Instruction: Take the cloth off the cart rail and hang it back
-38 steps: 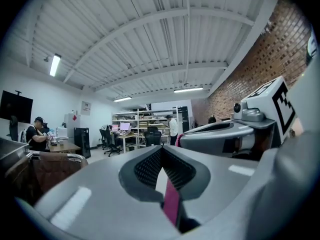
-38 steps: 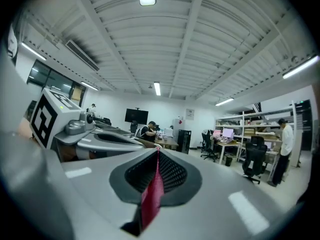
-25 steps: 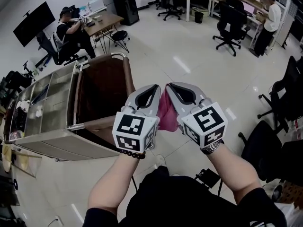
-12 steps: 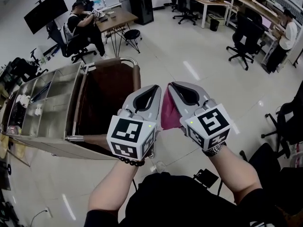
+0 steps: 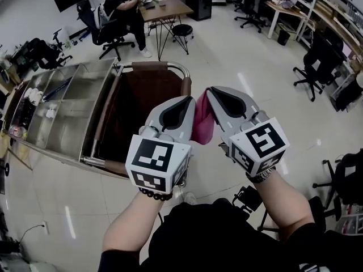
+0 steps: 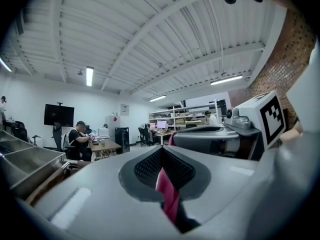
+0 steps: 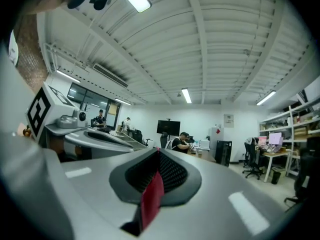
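Note:
A pink cloth [image 5: 202,122] hangs between my two grippers, held up in front of me. My left gripper [image 5: 189,102] is shut on the cloth's left edge, and a pink strip [image 6: 168,196] shows pinched in its jaws. On the other edge my right gripper [image 5: 209,92] is shut, with a red-pink strip [image 7: 151,199] caught in its jaws. The steel cart [image 5: 68,109] stands to the left, and its brown-wrapped rail [image 5: 152,66] curves round just left of and beyond the cloth. The cloth hangs free of the rail.
A dark brown bag [image 5: 139,103] hangs inside the cart's rail frame. A person [image 5: 122,7] sits at a wooden desk [image 5: 167,7] beyond the cart, with a stool [image 5: 181,32] beside it. Office chairs [image 5: 317,61] stand at the right.
Both grippers stay shut on the cloth and close together. In the view the cart has slid right and down, so its rail end now lies nearer the cloth.

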A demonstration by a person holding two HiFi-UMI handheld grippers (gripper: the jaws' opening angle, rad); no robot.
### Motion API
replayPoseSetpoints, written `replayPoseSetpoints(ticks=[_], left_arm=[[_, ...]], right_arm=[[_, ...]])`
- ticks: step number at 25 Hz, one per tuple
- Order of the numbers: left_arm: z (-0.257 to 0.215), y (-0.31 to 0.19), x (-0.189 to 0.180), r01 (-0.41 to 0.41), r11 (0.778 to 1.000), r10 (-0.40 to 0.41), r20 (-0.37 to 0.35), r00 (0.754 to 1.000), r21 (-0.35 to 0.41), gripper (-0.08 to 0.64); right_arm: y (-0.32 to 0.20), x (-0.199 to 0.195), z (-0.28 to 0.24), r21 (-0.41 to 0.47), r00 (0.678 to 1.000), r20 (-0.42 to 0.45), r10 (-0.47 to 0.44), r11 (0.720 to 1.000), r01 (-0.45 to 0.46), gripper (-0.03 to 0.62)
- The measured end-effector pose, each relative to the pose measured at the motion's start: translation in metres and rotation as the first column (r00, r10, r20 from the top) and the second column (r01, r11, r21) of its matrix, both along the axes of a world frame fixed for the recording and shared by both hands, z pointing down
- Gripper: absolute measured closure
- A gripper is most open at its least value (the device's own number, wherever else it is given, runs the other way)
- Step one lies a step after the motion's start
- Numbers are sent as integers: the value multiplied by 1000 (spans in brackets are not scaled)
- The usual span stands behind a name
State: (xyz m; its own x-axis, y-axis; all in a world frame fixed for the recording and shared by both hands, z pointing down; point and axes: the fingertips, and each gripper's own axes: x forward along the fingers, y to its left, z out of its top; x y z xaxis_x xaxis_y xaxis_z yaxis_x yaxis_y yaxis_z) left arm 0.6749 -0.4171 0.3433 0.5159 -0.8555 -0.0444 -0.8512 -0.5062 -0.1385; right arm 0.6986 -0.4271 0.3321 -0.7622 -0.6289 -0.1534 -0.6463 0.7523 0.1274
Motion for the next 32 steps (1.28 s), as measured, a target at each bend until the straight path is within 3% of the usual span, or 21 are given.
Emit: replayPoseSetpoints(ticks=[6, 10, 17, 21, 24, 28, 32], left_arm=[[-3, -13, -24, 111, 994, -111, 6, 994, -1, 557], [-19, -20, -30, 206, 979, -206, 4, 979, 10, 557], [-13, -28, -45, 400, 916, -400, -3, 916, -14, 557], [-38, -29, -25, 483, 876, -482, 25, 876, -4, 557], [-44, -33, -17, 514, 858, -513, 38, 857, -12, 557], [-36, -36, -35, 557, 830, -556, 39, 830, -31, 557], [-25, -42, -50, 574, 818, -572, 38, 819, -49, 557]], right_arm=[[-12, -22, -16, 14, 993, 14, -115, 993, 115, 588], [-19, -32, -29, 29, 973, 21, -228, 973, 227, 588], [-28, -45, -53, 59, 907, 22, -421, 906, 419, 588], [-33, -33, -77, 62, 858, 21, -513, 857, 511, 588], [-44, -31, -79, 42, 843, 10, -538, 843, 537, 588], [-59, -58, -58, -2, 821, -9, -571, 821, 571, 588], [-73, -82, -28, -69, 814, -32, -579, 814, 577, 588]])
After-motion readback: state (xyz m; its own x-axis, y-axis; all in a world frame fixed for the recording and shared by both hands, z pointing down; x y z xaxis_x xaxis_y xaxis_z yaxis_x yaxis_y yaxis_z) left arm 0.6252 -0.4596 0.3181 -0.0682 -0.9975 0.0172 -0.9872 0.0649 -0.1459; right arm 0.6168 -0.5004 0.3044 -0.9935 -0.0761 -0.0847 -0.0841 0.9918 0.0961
